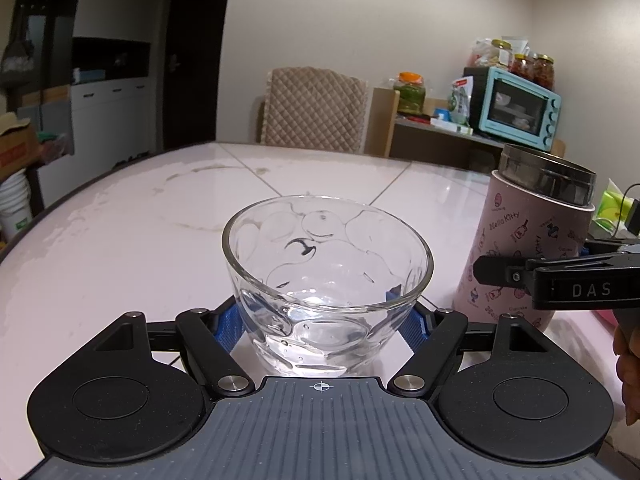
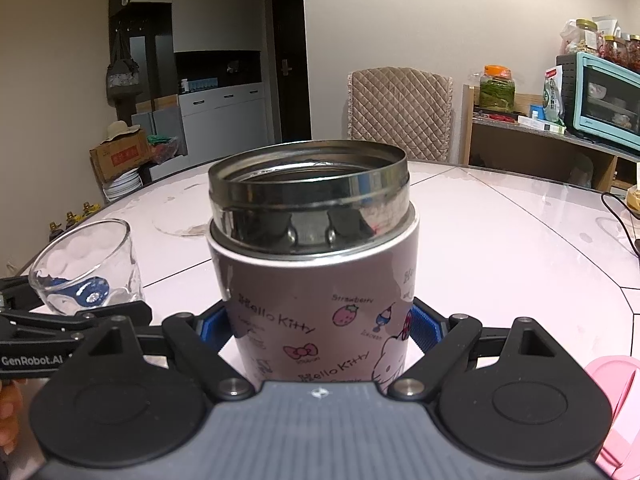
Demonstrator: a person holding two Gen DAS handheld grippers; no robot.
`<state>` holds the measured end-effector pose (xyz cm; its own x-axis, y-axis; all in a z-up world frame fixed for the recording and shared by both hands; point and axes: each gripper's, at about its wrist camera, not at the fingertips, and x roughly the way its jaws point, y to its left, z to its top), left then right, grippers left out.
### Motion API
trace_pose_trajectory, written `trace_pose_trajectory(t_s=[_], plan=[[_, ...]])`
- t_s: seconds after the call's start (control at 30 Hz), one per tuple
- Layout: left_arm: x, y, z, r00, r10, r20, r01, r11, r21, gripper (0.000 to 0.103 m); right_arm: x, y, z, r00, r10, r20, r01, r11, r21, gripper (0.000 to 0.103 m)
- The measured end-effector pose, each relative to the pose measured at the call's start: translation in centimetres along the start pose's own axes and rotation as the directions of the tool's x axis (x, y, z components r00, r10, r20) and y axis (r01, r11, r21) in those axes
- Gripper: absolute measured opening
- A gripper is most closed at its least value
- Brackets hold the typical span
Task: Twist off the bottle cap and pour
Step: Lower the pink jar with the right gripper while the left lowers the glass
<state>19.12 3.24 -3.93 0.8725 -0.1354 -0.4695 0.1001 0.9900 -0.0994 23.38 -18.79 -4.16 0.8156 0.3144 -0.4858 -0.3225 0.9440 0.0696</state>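
Observation:
A clear dimpled glass [image 1: 326, 280] stands on the white table between the blue pads of my left gripper [image 1: 324, 320], which is shut on it. It holds a little clear liquid at the bottom. A pink Hello Kitty flask [image 2: 316, 280] with an open steel mouth and no cap stands upright between the blue pads of my right gripper [image 2: 320, 326], which is shut on it. The flask also shows at the right of the left wrist view [image 1: 528, 240], the glass at the left of the right wrist view [image 2: 86, 268]. A pink lid-like thing [image 2: 612, 400] lies at the right edge.
A round white marble table [image 1: 140, 240] carries both. A quilted chair [image 1: 316, 112] stands at its far side. A shelf with a teal toaster oven [image 1: 520, 108] and jars is at the back right. A black cable [image 2: 624, 216] lies at the table's right.

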Motion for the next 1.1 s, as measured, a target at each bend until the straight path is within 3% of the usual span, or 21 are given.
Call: trace_pose_trajectory(t_s=[0.3, 1.1], plan=[[0.0, 0.0, -0.1, 1.000, 0.007, -0.005, -0.007, 1.000, -0.002, 0.080, 0.4, -1.7, -0.3, 1.000, 0.007, 0.001, -0.007, 1.000, 0.000, 0.089], [0.2, -0.1, -0.2, 1.000, 0.012, -0.019, -0.012, 1.000, -0.003, 0.079, -0.1, -0.6, -1.1, 1.000, 0.008, 0.006, -0.008, 1.000, 0.004, 0.089]])
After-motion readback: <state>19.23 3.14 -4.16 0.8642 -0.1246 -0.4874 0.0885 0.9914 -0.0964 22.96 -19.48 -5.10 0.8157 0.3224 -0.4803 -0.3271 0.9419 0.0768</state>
